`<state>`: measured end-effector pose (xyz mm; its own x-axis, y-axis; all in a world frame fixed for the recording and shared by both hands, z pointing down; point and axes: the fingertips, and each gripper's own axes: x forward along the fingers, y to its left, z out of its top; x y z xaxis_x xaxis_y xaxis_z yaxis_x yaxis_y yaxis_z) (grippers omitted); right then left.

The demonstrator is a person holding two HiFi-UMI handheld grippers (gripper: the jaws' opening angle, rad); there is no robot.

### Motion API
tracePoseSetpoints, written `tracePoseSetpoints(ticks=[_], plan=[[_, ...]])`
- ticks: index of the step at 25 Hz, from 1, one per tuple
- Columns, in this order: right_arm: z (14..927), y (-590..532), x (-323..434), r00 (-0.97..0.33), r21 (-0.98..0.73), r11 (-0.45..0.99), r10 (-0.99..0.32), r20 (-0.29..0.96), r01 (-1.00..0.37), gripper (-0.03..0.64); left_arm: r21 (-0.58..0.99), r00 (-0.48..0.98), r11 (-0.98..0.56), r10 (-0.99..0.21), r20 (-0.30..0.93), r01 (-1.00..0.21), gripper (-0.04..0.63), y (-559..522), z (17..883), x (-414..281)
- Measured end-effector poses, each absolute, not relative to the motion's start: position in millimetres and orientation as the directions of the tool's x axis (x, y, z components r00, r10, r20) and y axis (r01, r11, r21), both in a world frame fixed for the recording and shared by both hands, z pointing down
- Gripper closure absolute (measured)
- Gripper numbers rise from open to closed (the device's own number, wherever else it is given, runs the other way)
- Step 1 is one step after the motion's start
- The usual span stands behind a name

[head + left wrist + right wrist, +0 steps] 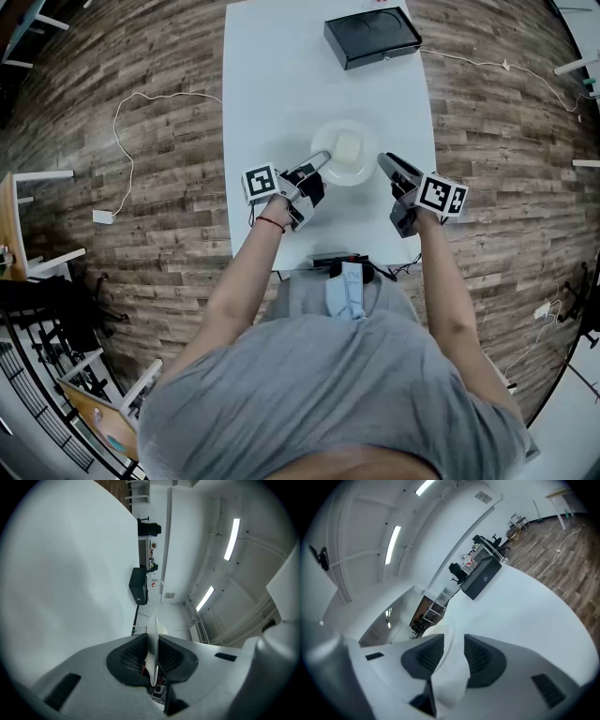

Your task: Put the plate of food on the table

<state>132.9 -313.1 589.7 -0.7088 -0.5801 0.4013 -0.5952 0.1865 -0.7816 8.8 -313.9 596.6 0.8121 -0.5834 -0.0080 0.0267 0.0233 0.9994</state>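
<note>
In the head view, the round white plate (364, 174) with a pale food block (347, 147) is lying over the white rectangular table's (281, 94) middle, between the left gripper (322, 158) and the right gripper (385, 162). In the left gripper view, the jaws are clamping the plate's rim (152, 641). In the right gripper view, the jaws are standing parted, straddling the opposite rim (446, 644).

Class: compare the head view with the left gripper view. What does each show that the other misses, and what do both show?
Head view only: the right gripper at the right rim of the plate, and the person's arms. Left gripper view only: the left gripper with jaws shut on the plate's rim, seen edge-on, plus ceiling lights. Both: the plate, white table and black box.
</note>
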Motion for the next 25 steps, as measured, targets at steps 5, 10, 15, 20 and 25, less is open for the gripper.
tracePoseSetpoints(ticks=[5, 10, 15, 20, 25], plan=[[596, -316, 128, -0.733, -0.837, 0.137, -0.57, 0.371, -0.53, 0.502, 0.999, 0.815, 0.023, -0.579, -0.006, 0.023, 0.555, -313, 598, 9], [603, -316, 119, -0.751, -0.863, 0.106, -0.552, 0.362, -0.494, 0.503, 0.999, 0.819, 0.039, -0.573, 0.01, 0.015, 0.555, -312, 602, 8], [606, -319, 115, -0.761, -0.879, 0.096, -0.549, 0.344, -0.467, 0.54, 0.998, 0.823, 0.056, -0.567, 0.016, 0.019, 0.555, -311, 604, 10], [610, -318, 112, -0.765, -0.885, 0.095, -0.55, 0.336, -0.457, 0.563, 0.999, 0.824, 0.039, -0.567, 0.008, 0.017, 0.555, -312, 609, 9], [622, -320, 112, -0.759, -0.887, 0.068, -0.55, 0.349, -0.457, 0.568, 0.995, 0.835, 0.101, -0.545, 0.071, -0.019, 0.555, -309, 622, 10]])
